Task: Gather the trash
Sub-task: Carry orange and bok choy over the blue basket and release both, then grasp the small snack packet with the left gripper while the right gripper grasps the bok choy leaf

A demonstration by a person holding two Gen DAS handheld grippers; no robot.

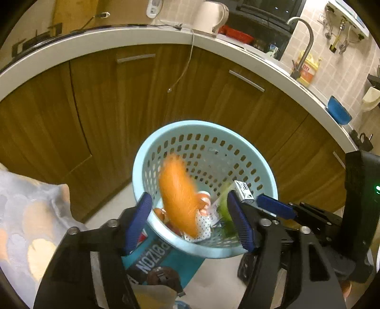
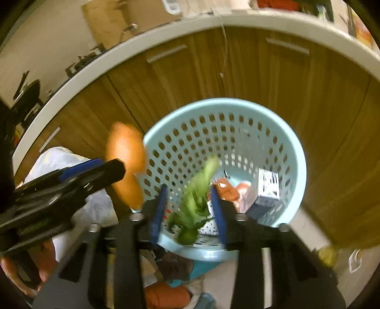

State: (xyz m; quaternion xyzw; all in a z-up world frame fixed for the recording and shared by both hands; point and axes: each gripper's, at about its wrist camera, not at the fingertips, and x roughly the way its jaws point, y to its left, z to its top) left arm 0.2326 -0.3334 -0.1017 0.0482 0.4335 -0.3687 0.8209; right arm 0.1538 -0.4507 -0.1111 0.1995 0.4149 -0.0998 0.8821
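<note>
A light blue perforated basket (image 1: 249,154) stands on the floor by the wooden cabinets; it also shows in the right wrist view (image 2: 280,123). An orange item (image 1: 178,199) is blurred in mid-air between the open fingers of my left gripper (image 1: 190,221), free of both pads, over the basket rim; it also shows in the right wrist view (image 2: 125,164). A green leafy scrap (image 2: 194,202) is blurred between the open fingers of my right gripper (image 2: 190,209), apparently loose. Inside the basket lie a small carton (image 2: 268,185), orange peel and a dotted wrapper (image 1: 201,225).
Wooden cabinet doors (image 1: 106,99) under a white countertop (image 1: 142,38) curve behind the basket. A kettle (image 1: 211,16), a tap (image 1: 306,45) and a blue bowl (image 1: 339,111) stand on the counter. A teal printed bag (image 1: 156,256) lies on the floor below the basket.
</note>
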